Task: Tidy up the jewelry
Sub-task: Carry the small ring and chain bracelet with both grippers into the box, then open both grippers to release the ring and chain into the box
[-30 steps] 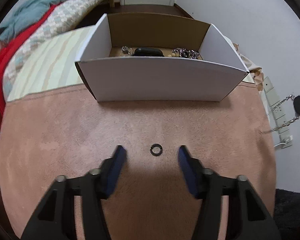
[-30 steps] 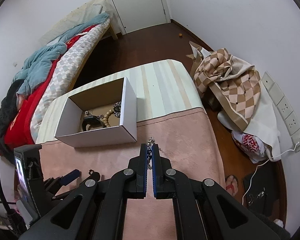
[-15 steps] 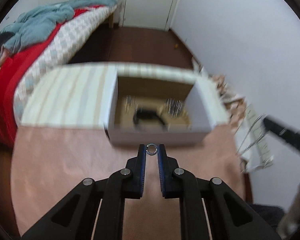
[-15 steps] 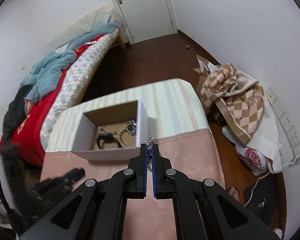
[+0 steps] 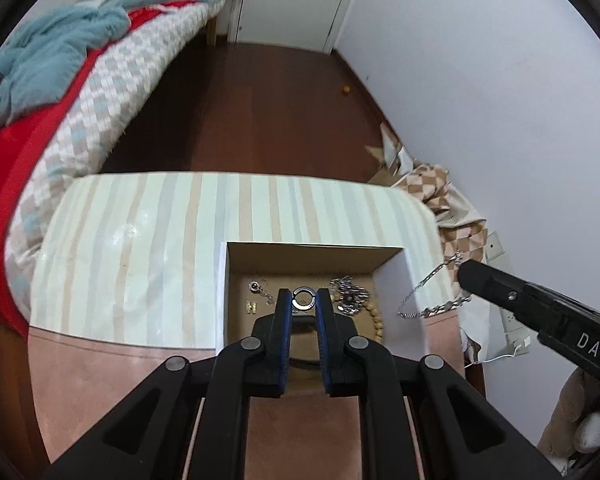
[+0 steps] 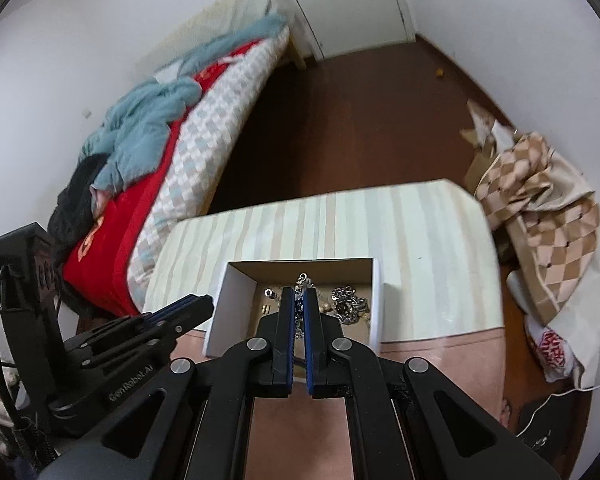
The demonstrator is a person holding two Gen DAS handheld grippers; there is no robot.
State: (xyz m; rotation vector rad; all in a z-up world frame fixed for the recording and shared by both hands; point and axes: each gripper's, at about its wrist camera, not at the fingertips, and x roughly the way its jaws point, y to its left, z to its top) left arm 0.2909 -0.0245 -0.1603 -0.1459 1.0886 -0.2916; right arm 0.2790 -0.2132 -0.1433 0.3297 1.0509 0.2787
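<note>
I have the left gripper [image 5: 303, 299] jaws clenched across the small, hard, slippery ring [image 5: 303, 298], the right gripper [image 6: 299, 305] jaws pinching the limp chain [image 5: 428, 298], both above the box [image 5: 396, 276].

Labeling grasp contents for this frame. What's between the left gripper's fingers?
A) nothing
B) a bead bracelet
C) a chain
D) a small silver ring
D: in the left wrist view the left gripper pinches a small silver ring between its blue pads above the open box; the chain hangs from the right gripper instead.
</note>
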